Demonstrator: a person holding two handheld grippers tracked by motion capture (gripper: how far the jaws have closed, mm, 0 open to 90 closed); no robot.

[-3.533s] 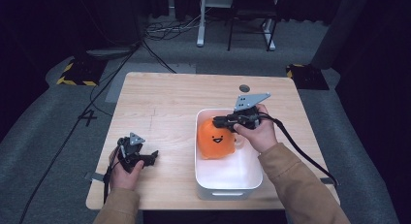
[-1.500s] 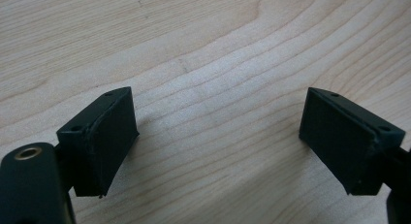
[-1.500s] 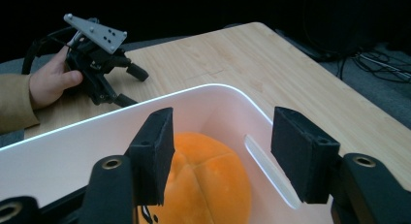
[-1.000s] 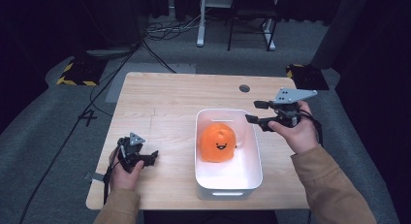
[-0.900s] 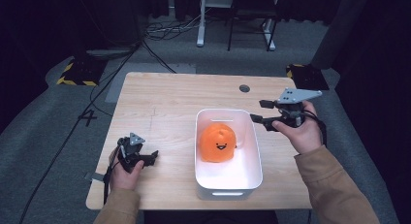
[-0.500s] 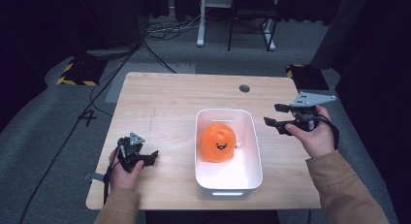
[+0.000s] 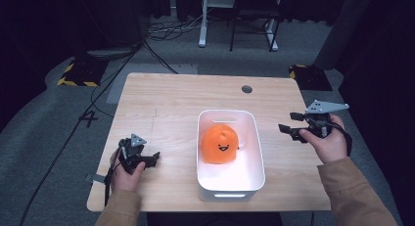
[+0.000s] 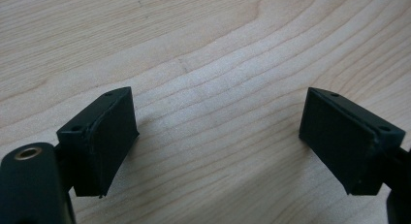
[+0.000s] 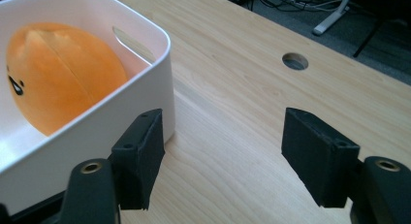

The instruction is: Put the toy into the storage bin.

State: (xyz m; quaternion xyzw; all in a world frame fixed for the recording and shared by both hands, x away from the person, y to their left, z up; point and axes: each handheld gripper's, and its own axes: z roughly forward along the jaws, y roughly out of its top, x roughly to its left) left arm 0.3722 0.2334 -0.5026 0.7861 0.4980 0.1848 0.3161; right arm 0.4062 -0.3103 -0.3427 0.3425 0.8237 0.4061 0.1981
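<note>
With jaws spread and empty, the right gripper [image 7: 289, 124] has withdrawn from the white bin [image 7: 256, 138] to the table's right edge, leaving the orange plush [image 7: 220, 144] deposited inside; the left gripper [image 7: 150, 158], jaws also spread, remains resting on the table [image 7: 171, 103].

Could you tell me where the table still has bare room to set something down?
The table is bare across its far-left half, between the white bin and the left edge. The bin holds the orange plush. The left gripper and right gripper flank the bin.
</note>
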